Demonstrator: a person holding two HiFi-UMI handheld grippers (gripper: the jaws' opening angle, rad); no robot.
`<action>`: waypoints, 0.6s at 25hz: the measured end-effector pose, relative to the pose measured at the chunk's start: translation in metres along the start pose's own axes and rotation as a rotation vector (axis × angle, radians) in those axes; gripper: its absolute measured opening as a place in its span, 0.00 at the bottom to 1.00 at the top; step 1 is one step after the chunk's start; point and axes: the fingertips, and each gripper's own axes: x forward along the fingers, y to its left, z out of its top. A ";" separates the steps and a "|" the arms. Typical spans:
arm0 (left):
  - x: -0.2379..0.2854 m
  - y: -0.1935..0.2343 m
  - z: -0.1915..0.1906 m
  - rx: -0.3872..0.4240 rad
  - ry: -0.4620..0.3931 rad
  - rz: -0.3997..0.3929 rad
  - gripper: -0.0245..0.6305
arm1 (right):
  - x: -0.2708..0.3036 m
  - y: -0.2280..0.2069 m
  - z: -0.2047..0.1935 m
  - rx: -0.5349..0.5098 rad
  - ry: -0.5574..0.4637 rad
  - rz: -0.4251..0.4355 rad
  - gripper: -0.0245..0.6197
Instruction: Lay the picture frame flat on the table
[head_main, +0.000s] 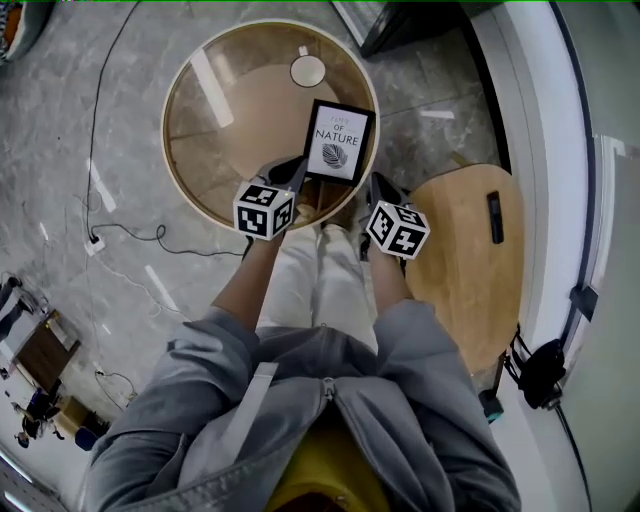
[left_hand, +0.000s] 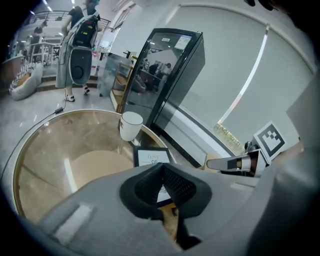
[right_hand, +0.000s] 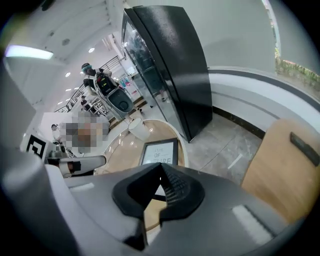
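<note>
Round glass table (head_main: 250, 60) holds flat picture frame (head_main: 338, 141) (left gripper (left_hand: 162, 166), right gripper (right_hand: 161, 165) jaws closed).

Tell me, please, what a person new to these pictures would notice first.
The black picture frame with its leaf print stands out most, on the round glass table near the edge closest to the person. A white cup sits at the table's far side. On the person's side of the frame, the left claw and the right claw are both shut and empty.
</note>
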 end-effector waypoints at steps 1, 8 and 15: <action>-0.008 -0.004 0.007 0.006 -0.009 0.005 0.04 | -0.009 0.003 0.006 -0.001 -0.007 -0.004 0.04; -0.072 -0.047 0.068 0.090 -0.065 0.014 0.04 | -0.086 0.024 0.049 -0.091 -0.072 -0.054 0.04; -0.144 -0.099 0.130 0.198 -0.192 0.031 0.04 | -0.168 0.056 0.106 -0.102 -0.226 -0.043 0.04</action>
